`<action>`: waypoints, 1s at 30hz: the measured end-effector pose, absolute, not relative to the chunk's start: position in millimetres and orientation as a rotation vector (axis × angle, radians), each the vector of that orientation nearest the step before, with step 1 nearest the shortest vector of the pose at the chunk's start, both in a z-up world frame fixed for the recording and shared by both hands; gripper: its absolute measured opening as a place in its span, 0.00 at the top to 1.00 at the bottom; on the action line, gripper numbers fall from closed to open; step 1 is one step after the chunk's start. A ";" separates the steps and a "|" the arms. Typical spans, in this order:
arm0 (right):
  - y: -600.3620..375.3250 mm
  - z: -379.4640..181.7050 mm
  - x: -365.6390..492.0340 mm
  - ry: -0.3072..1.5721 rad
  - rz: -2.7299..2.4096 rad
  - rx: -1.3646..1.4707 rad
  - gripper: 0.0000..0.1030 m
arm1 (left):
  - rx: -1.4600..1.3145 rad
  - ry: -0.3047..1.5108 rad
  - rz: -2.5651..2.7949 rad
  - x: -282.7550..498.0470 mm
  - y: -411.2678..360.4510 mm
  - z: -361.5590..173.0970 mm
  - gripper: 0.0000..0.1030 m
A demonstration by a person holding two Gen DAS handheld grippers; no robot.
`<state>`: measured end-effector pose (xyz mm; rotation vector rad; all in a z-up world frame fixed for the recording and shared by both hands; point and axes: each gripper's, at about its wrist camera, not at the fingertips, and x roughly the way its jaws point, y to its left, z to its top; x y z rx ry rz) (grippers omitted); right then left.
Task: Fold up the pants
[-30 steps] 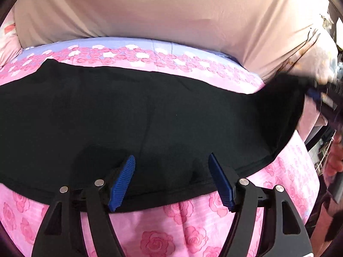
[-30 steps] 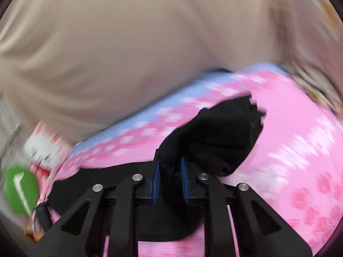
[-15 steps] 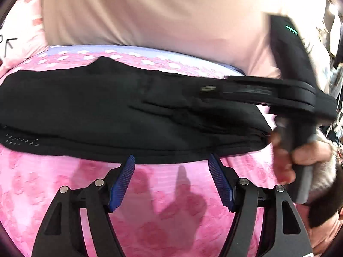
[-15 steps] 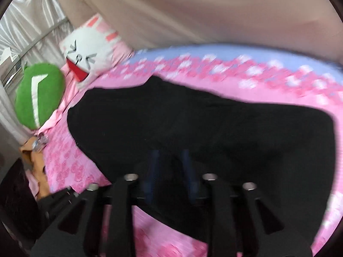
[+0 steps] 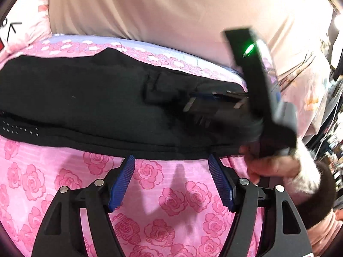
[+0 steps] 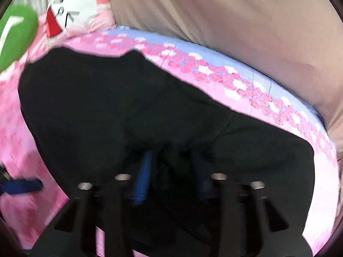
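Note:
Black pants (image 5: 85, 98) lie folded in a long band across the pink rose bedsheet (image 5: 160, 214). My left gripper (image 5: 171, 171) is open over bare sheet, just in front of the pants' near hem, with nothing between its pads. My right gripper (image 6: 171, 167) points down onto the right part of the pants (image 6: 107, 107). Its jaws are closing, a bunch of black cloth rises between the blue pads (image 6: 143, 177), and the pads still stand apart. In the left wrist view the right gripper (image 5: 205, 100) is blurred, held by a hand (image 5: 272, 167).
A beige cloth (image 5: 160, 10) hangs behind the bed's far edge. A white cushion with a drawn face (image 6: 70, 15) and a green cushion (image 6: 15, 38) lie at the far left. One blue pad of my left gripper (image 6: 21, 185) shows at the left edge. Clutter stands beyond the bed on the right.
The right gripper swung the pants' end across and down onto the rest, and its pads now stand wider apart. The left gripper drew back off the pants onto the sheet.

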<state>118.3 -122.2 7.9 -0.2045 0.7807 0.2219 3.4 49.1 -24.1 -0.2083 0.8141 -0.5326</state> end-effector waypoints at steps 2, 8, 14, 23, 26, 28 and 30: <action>-120.8 33.0 116.6 0.754 0.286 -0.126 0.97 | -0.230 0.818 -0.542 4.9 50.8 -25.2 0.34; -68.7 10.3 125.0 0.852 0.478 -0.165 0.98 | -0.238 0.806 -0.544 3.0 50.4 -25.1 0.34; -114.4 23.4 99.7 0.740 0.325 -0.147 0.41 | -0.285 0.823 -0.547 6.7 55.8 -28.6 0.34; -117.7 -17.6 119.6 0.822 0.224 -0.286 0.55 | -0.259 0.826 -0.551 5.5 49.8 -28.3 0.34; -119.2 -2.0 126.0 0.808 0.203 -0.229 0.80 | -0.274 0.819 -0.546 3.5 53.6 -28.2 0.34; -120.1 23.9 122.1 0.748 0.219 -0.175 0.81 | -0.281 0.822 -0.550 4.4 53.8 -28.5 0.34; -112.9 45.5 116.5 0.707 0.281 -0.140 0.82 | -0.281 0.824 -0.553 4.8 53.4 -28.8 0.34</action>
